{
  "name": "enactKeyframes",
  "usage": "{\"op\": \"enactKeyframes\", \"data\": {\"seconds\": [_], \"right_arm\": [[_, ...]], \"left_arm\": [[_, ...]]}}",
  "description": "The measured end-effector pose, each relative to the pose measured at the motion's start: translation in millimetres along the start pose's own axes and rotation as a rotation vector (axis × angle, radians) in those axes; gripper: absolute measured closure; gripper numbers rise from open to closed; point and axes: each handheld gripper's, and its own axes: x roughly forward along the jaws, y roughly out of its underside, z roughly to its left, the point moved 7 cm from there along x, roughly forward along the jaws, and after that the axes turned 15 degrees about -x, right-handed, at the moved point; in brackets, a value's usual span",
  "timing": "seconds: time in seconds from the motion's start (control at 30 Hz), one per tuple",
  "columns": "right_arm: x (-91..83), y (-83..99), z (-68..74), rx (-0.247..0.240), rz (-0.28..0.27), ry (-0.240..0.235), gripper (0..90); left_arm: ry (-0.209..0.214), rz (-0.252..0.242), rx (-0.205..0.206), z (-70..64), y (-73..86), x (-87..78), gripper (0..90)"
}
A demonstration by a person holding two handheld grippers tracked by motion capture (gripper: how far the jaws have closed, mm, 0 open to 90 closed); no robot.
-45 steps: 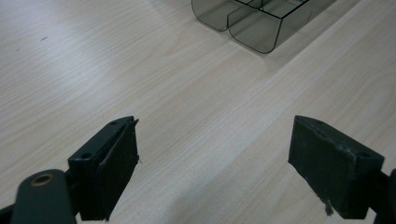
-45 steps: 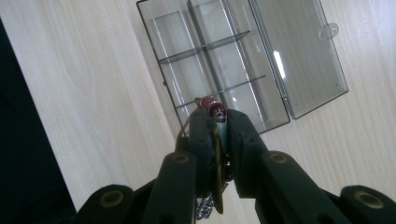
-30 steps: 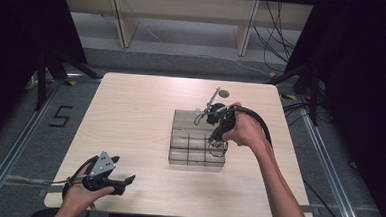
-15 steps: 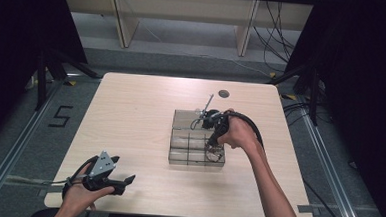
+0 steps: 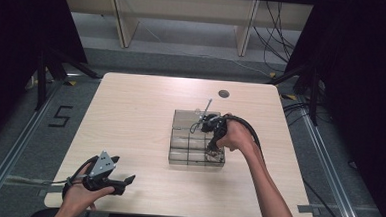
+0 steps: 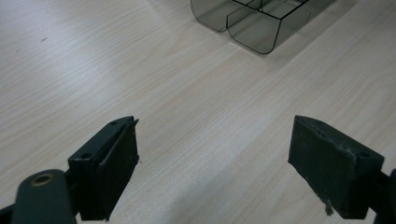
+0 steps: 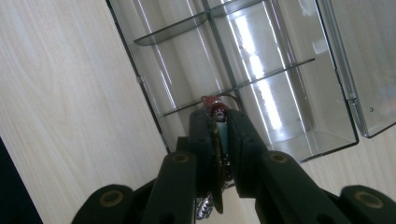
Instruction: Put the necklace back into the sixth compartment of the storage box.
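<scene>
We see one clear smoky plastic compartment box (image 5: 197, 139) on the pale wooden table (image 5: 130, 115), its hinged lid lying open at the far side. The compartments look bare, apart from the one our right gripper (image 5: 212, 150) dips into at the box's near right corner. In the right gripper view that gripper (image 7: 219, 135) is pinched nearly closed on one small fishing lure with a dark red head and pale blue-green body (image 7: 218, 122). The lure sits squeezed between the two pads, its red head poking out past the tips over a compartment beside the box's wall. Our left gripper (image 5: 122, 181) rests low near the table's front left corner, well apart from the box; in the left gripper view its jaws stand wide apart over bare wood, holding nothing.
</scene>
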Motion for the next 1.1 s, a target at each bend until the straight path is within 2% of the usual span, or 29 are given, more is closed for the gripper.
{"op": "enactKeyframes", "data": {"seconds": [0.03,0.07,0.1,0.13,0.17,0.2,0.23,0.27,0.3,0.33,0.37,0.4,0.5,0.53,0.57,0.63,0.7,0.8,0.83,0.9,0.97,1.0,1.07,1.1], "right_arm": [[0.0,-1.2,3.0,0.032,0.005,-0.014,81.1],[3.2,-0.8,-1.2,-0.017,-0.005,-0.009,81.1],[4.8,-1.4,-1.4,-0.020,-0.002,-0.010,81.1],[6.2,-1.0,0.0,0.000,0.007,-0.017,81.1],[6.2,-1.0,0.0,0.000,0.007,-0.017,81.1],[11.1,-0.3,1.8,0.031,0.014,-0.036,81.1],[13.9,0.2,-2.3,-0.013,0.003,-0.026,81.1],[15.9,1.2,-2.8,-0.012,0.006,-0.031,81.1],[17.0,2.8,1.6,0.049,0.021,-0.048,81.1],[17.0,2.8,1.6,0.049,0.021,-0.048,81.1],[18.9,4.2,-1.4,0.011,0.014,-0.047,81.1],[20.2,5.9,2.8,0.069,0.038,-0.067,81.1],[23.0,7.7,2.0,0.061,0.027,-0.071,81.1],[24.0,8.5,0.6,0.049,0.031,-0.058,81.1],[27.2,9.9,2.9,0.072,0.037,-0.075,81.1],[28.7,10.9,1.9,0.060,0.038,-0.078,81.1],[30.9,11.1,4.1,0.085,0.054,-0.080,81.1],[37.0,11.6,1.8,0.059,0.051,-0.094,81.1],[37.3,11.5,2.6,0.073,0.059,-0.092,81.1],[39.2,10.7,1.9,0.060,0.053,-0.098,81.1],[40.1,9.7,0.7,0.044,0.054,-0.088,81.1],[40.2,9.8,4.2,0.093,0.065,-0.100,81.1],[43.8,10.6,0.1,0.059,0.066,-0.097,81.0],[43.8,10.6,0.1,0.059,0.066,-0.097,81.0]], "left_arm": [[-0.002,-0.002,0.000,0.0,-0.1,-0.1,15.2],[-0.001,-0.002,-0.001,-0.1,-0.1,-0.1,15.1],[-0.003,-0.002,0.001,0.4,-0.3,0.0,15.2],[-0.005,0.000,0.003,0.7,-0.2,-0.1,15.2],[-0.005,0.000,0.003,0.7,-0.2,-0.1,15.2],[-0.004,-0.003,0.001,0.7,-0.3,0.0,15.2],[-0.004,-0.003,0.001,0.7,-0.3,0.0,15.2],[-0.004,-0.002,0.002,0.7,-0.3,0.0,15.2],[-0.004,-0.002,0.002,0.7,-0.2,0.0,15.2],[-0.004,-0.002,0.002,0.7,-0.2,0.0,15.2],[-0.004,-0.001,0.003,0.6,-0.2,0.1,15.2],[0.002,0.000,0.000,-0.1,-0.1,-0.1,15.2],[0.001,-0.002,-0.001,-0.1,-0.2,0.1,15.1],[0.001,-0.002,-0.001,-0.1,-0.2,0.1,15.2],[0.001,-0.001,0.000,-0.2,-0.1,0.1,15.2],[0.002,-0.001,0.000,-0.2,-0.1,0.1,15.1],[0.001,-0.001,0.000,-0.1,-0.1,0.0,15.2],[-0.005,0.008,0.001,0.2,0.2,-0.8,15.1],[-0.004,0.005,0.000,0.1,0.1,-0.7,15.2],[-0.005,0.003,0.002,0.5,-0.1,-0.5,15.2],[-0.004,0.001,0.002,0.4,-0.2,-0.4,15.1],[-0.002,-0.003,0.000,0.2,-0.4,-0.2,15.1],[-0.003,-0.003,-0.001,-0.1,-0.4,-0.4,15.1],[-0.002,-0.003,-0.001,-0.1,-0.3,-0.4,15.1]]}}
